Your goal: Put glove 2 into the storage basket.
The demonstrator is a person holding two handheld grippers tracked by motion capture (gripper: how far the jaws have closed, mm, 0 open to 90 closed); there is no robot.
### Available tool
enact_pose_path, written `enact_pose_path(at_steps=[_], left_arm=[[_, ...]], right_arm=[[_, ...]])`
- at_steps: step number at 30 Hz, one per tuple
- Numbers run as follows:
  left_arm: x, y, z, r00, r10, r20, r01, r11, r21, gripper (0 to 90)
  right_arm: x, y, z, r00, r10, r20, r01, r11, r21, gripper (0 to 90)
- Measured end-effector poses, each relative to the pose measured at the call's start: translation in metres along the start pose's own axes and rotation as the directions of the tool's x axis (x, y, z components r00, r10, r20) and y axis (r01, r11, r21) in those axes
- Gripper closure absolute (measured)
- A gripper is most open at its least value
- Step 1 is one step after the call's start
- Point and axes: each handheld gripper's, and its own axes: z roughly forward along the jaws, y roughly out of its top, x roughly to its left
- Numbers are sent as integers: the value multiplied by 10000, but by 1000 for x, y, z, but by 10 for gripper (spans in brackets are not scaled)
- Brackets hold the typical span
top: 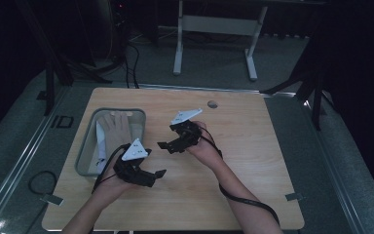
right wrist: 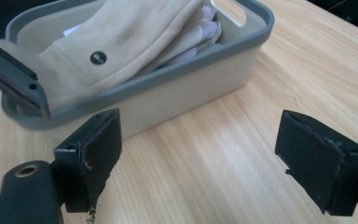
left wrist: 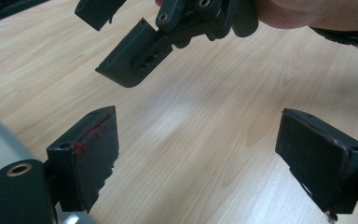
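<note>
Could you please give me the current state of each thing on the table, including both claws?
Left claw: open, nothing between its jaws, above bare wood.
Right claw: open, empty, pointing toward the bin.
Bin: upright on the table, holding folded cloth.
Beige cloth: folded, lying inside the bin on top of lighter pieces.
Table: bare wood around the bin.

Surface: you work at a light wooden table with rounded corners [top: 253, 146] | On it, at your left: a grey-rimmed rectangular plastic bin [top: 88, 141], resting flat on the wood near the left edge | Far edge: a small round grey grommet [top: 212, 104] set in the tabletop | Below: grey carpeted floor [top: 214, 73] around the table
</note>
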Motion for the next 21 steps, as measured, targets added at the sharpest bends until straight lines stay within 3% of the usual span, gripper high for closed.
enact_pose_path(at_steps=[10, 21], left_arm=[[-12, -1, 21, 9984, 171, 534, -176, 9998, 78, 134], [-24, -14, 48, 9934, 183, 1132, -225, 9991, 355, 134]], right_arm=[[-5, -33, -12, 10000, 40, 57, -40, 9999, 98, 145], [-11, -68, -21, 9997, 215, 79, -217, 9995, 216, 145]])
